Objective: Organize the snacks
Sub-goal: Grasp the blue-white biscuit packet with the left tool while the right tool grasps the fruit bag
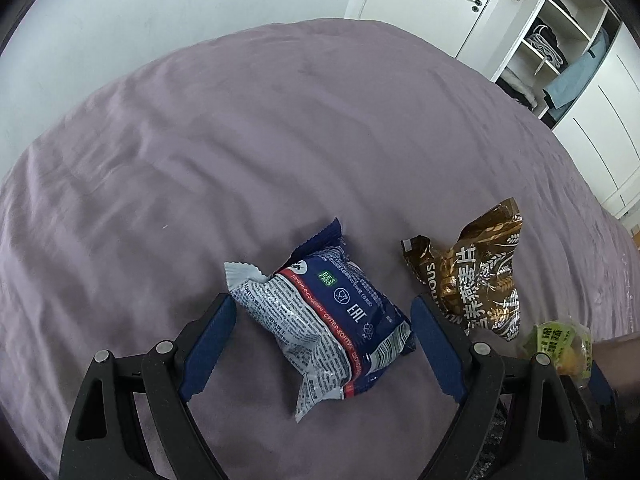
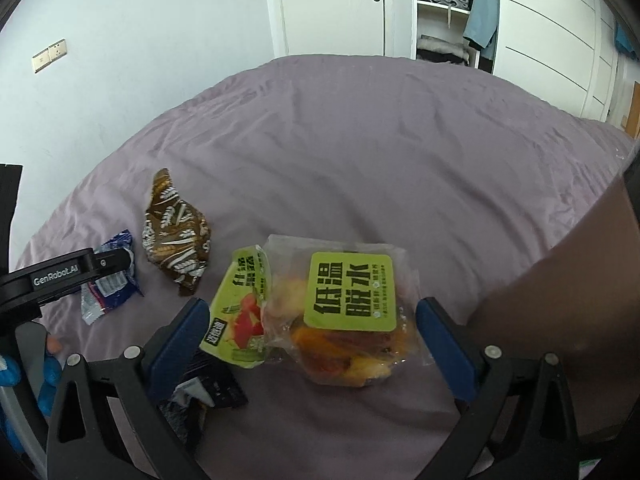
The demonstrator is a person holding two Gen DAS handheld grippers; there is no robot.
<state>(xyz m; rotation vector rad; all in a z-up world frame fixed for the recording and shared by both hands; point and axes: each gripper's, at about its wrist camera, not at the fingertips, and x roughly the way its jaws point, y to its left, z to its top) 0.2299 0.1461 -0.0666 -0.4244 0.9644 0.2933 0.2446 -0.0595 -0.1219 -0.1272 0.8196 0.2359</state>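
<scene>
Left wrist view showed the left gripper [image 1: 324,320] spread wide, empty, straddling the blue snack packet [image 1: 332,320] on the purple bed [image 1: 240,128]. The packet lay directly ahead between the two fingers, its long axis running diagonally, far-left to near-right, so closing would likely pinch it across its width. A brown oat packet [image 1: 476,276] lay just right of it. Right wrist view showed the right gripper [image 2: 312,316], likewise wide and empty, framing the green-labelled dried fruit pack [image 2: 344,312], which sat squarely between its fingers, beside a smaller green pack [image 2: 240,312]. Each gripper was nearest its own packet.
</scene>
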